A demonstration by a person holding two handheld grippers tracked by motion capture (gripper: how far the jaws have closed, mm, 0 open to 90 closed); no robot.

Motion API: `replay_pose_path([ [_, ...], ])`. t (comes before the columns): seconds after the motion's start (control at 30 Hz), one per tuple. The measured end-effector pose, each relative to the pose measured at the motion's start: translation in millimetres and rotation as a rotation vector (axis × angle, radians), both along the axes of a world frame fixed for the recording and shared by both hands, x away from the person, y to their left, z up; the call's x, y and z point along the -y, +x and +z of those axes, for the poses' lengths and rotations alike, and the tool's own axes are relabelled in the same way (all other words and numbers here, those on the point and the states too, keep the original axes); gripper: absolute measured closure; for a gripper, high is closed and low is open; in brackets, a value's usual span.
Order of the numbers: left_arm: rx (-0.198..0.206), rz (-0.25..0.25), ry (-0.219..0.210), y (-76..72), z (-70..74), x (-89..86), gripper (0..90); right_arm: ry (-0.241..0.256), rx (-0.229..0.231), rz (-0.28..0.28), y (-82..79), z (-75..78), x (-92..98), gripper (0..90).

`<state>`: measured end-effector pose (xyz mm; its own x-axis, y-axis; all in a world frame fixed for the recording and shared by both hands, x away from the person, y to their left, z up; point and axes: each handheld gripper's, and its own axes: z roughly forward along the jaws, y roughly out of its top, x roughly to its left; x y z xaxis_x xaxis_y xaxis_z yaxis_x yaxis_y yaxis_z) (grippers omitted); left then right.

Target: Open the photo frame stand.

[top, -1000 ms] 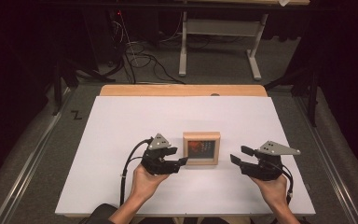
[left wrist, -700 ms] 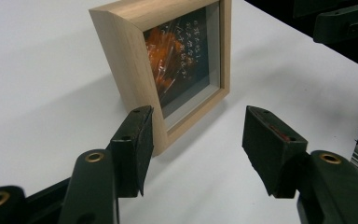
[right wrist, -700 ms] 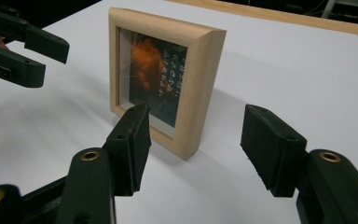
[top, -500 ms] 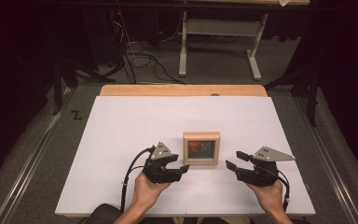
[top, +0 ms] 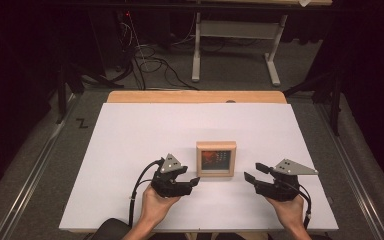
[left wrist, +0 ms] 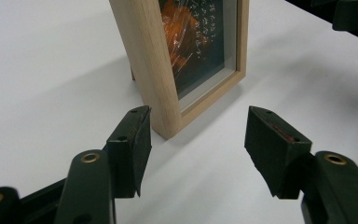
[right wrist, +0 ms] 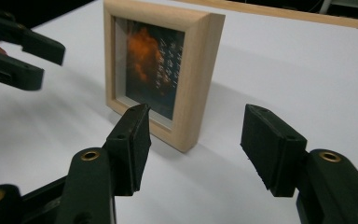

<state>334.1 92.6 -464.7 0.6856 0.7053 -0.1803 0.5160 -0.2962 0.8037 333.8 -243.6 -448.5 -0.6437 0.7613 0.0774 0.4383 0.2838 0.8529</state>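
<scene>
A small wooden picture frame stands upright near the middle of the white table top, holding a dark picture with an orange patch. My left gripper sits just left of and nearer than the frame, open and empty. In the left gripper view the frame's near corner stands just beyond the open jaws. My right gripper is a short way to the frame's right, also open and empty. In the right gripper view the frame stands ahead of the jaws, with the left gripper beyond it.
The white board lies on a wooden table whose far edge shows as a light strip. Beyond the table are a dark floor, cables and a grey desk frame. Metal rails run along both sides.
Both grippers have drawn back a little toward the near edge of the table. The frame has not moved, and both stay open.
</scene>
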Motion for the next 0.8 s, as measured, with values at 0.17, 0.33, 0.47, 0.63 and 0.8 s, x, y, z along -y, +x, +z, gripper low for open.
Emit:
replay_pose_path([
  [0.17, -0.008, -0.001, 0.005, 1.1, -5.2, 0.5, 41.0, -0.034, -0.016, -0.002, 2.8, -8.3, -0.3, 42.7],
  [0.33, -0.004, 0.005, 0.023, 3.4, -9.3, 0.0, 40.5, -0.040, -0.015, -0.003, 4.3, -11.0, -0.1, 42.7],
  [0.47, -0.022, 0.018, 0.014, 6.8, -13.7, -2.2, 40.5, -0.053, -0.015, -0.008, 5.9, -13.0, -0.8, 42.6],
  [0.63, -0.021, 0.037, 0.018, 10.7, -15.9, -6.2, 40.5, -0.066, -0.033, -0.029, 12.0, -18.1, 1.7, 42.4],
  [0.8, -0.010, 0.059, 0.049, 14.2, -18.0, -8.9, 40.5, -0.066, -0.043, -0.049, 16.3, -21.6, 6.5, 42.0],
])
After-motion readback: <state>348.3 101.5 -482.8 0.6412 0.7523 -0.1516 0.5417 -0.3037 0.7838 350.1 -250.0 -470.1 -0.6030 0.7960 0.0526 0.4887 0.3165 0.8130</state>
